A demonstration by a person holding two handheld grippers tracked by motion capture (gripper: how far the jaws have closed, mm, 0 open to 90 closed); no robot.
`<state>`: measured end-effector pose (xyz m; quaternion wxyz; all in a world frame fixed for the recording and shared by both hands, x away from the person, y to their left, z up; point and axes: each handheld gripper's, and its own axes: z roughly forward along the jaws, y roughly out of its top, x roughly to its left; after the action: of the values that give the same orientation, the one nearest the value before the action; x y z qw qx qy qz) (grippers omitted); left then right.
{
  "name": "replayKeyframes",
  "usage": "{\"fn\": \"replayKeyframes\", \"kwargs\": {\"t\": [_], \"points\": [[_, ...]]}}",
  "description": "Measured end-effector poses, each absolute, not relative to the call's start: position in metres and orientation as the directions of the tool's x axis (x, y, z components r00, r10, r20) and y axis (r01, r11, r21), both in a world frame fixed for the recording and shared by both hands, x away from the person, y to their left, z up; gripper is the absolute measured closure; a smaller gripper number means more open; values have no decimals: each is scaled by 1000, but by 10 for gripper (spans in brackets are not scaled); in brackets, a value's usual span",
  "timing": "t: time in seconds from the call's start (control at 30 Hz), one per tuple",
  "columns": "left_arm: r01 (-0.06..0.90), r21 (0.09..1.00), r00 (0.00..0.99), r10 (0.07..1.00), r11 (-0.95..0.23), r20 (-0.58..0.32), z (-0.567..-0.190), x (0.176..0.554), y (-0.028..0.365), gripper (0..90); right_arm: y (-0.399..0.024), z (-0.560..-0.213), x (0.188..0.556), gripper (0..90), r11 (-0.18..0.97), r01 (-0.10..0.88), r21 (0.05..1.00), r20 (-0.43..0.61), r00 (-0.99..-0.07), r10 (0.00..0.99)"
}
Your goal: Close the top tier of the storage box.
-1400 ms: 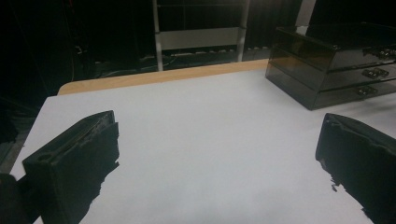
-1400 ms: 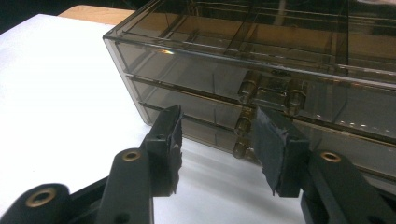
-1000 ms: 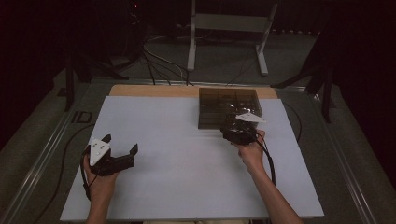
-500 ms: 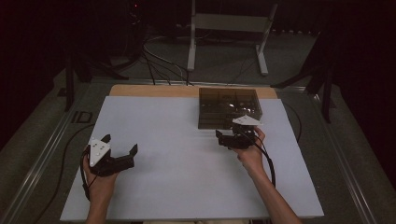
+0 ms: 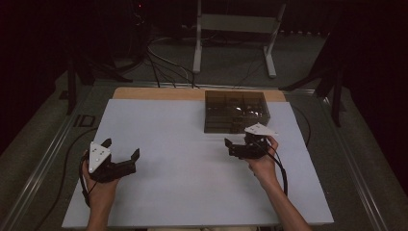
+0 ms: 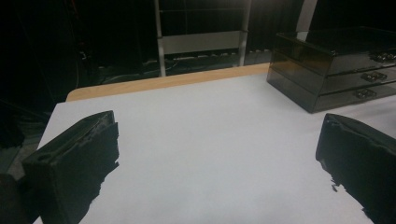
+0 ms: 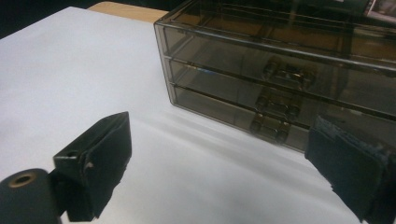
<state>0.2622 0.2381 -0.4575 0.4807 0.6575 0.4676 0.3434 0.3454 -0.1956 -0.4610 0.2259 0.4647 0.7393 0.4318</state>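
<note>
On the white table [image 5: 183,144], toward its far right, we see the smoky drawer chest [image 5: 235,110] with its handles facing us. Our right hand-held gripper [image 5: 236,147] waits just before it, jaws having just spread wide and empty, likely readying for a handle. Our left hand-held gripper [image 5: 120,156] rests well apart, open and empty.

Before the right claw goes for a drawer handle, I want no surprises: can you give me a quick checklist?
1. Right claw open, nothing between its jaws, which have just been opening: ok.
2. Smoky drawer box faces that claw: ok.
3. All three drawers look shut: ok.
4. Handles in sight, stacked in the middle: ok.
5. Left claw open, away from the box: ok.
6. What is inside the drawers: cannot tell.
</note>
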Motion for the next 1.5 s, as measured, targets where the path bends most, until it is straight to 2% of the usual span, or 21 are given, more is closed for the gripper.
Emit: {"fn": "replayKeyframes", "kwargs": {"t": [0.8,1.5], "points": [[263,957,348,937,-121,23,-449,256,245,2,-228,-452,313,75,166,397,903,43,-467,883],[252,957,369,929,-141,40,-445,249,250,2,-269,-465,284,74,90,365,927,71,-405,911]]}}
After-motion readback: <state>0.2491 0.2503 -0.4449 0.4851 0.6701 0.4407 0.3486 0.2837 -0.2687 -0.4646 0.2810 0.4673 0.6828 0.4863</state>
